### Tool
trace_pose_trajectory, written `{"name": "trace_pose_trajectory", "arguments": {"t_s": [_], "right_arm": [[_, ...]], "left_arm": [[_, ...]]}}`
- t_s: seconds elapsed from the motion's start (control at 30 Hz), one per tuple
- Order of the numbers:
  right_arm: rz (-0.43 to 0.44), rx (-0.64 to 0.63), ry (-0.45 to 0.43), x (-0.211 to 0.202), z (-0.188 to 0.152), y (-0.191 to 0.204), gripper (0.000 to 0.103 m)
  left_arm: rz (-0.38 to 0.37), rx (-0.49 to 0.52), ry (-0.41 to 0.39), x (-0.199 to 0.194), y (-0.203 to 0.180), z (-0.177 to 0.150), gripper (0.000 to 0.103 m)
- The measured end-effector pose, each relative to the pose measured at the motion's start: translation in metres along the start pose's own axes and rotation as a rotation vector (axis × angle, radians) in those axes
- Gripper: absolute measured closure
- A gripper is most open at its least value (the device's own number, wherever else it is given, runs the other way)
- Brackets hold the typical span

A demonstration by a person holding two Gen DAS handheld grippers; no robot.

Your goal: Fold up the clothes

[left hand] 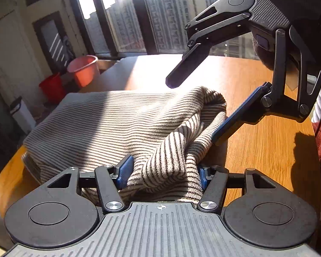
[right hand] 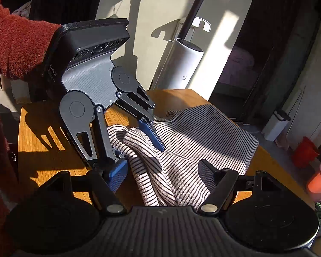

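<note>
A beige garment with thin dark stripes (left hand: 109,124) lies on a round wooden table (left hand: 267,150), mostly flat, with a bunched fold at its near right. My left gripper (left hand: 163,171) is open, its blue pads on either side of that bunched fold. My right gripper (left hand: 192,111) hangs over the garment's right end, jaws wide open, one finger above the cloth and one beside it. In the right wrist view the striped garment (right hand: 203,141) runs between my right gripper's (right hand: 162,171) open fingers, and the left gripper (right hand: 139,154) straddles the fold.
Red and pink buckets (left hand: 83,68) stand on the floor beyond the table's left edge, beside a white bin (left hand: 21,113). A large window is behind the table. A white stick vacuum (right hand: 186,64) stands behind the table in the right wrist view. A red fleece sleeve (right hand: 15,38) holds the left gripper.
</note>
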State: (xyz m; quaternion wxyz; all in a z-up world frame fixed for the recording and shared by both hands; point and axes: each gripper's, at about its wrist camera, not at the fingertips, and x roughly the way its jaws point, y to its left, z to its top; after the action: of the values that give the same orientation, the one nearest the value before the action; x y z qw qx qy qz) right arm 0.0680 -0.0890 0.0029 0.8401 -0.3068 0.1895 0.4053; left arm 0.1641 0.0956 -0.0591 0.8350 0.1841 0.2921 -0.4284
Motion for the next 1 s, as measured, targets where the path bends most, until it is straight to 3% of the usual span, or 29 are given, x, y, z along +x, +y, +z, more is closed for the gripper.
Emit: {"name": "trace_pose_trajectory", "arguments": {"t_s": [0.13, 0.2, 0.23, 0.3, 0.37, 0.4, 0.5, 0.63, 0.73, 0.77, 0.87, 1.0], "right_arm": [[-0.116, -0.137, 0.037, 0.024, -0.011, 0.02, 0.021], [-0.137, -0.13, 0.042, 0.036, -0.012, 0.017, 0.021], [-0.137, -0.111, 0.045, 0.04, -0.01, 0.013, 0.024], [-0.139, -0.075, 0.051, 0.05, -0.007, 0.005, 0.058], [-0.111, -0.028, 0.061, 0.051, -0.003, -0.001, 0.068], [-0.096, -0.027, 0.073, 0.048, -0.003, 0.001, 0.071], [-0.052, -0.05, 0.109, 0.031, -0.007, 0.01, 0.073], [0.018, -0.018, 0.128, -0.004, -0.002, 0.012, 0.073], [0.07, -0.013, 0.153, -0.028, 0.012, 0.01, 0.073], [0.086, -0.015, 0.163, -0.034, 0.018, 0.009, 0.073], [0.11, -0.001, 0.174, -0.046, 0.039, -0.004, 0.073], [0.086, 0.018, 0.118, -0.043, 0.072, -0.037, 0.073]], "left_arm": [[-0.157, -0.388, -0.059, -0.003, 0.05, -0.004, 0.04], [-0.19, -0.495, -0.083, -0.002, 0.065, -0.009, 0.04], [-0.194, -0.514, -0.088, -0.001, 0.067, -0.011, 0.04], [-0.174, -0.519, -0.087, -0.004, 0.064, -0.014, 0.039], [-0.134, -0.468, -0.087, -0.015, 0.053, -0.016, 0.038], [-0.126, -0.437, -0.096, -0.025, 0.047, -0.017, 0.029], [-0.159, -0.404, -0.158, -0.059, 0.042, -0.021, 0.011], [-0.142, -0.541, -0.264, -0.077, 0.068, -0.02, 0.01], [-0.143, -0.661, -0.293, -0.056, 0.096, -0.017, 0.018], [-0.149, -0.699, -0.285, -0.043, 0.105, -0.017, 0.025], [-0.173, -0.797, -0.224, -0.006, 0.129, -0.022, 0.037], [-0.199, -0.839, -0.153, 0.018, 0.144, -0.034, 0.041]]}}
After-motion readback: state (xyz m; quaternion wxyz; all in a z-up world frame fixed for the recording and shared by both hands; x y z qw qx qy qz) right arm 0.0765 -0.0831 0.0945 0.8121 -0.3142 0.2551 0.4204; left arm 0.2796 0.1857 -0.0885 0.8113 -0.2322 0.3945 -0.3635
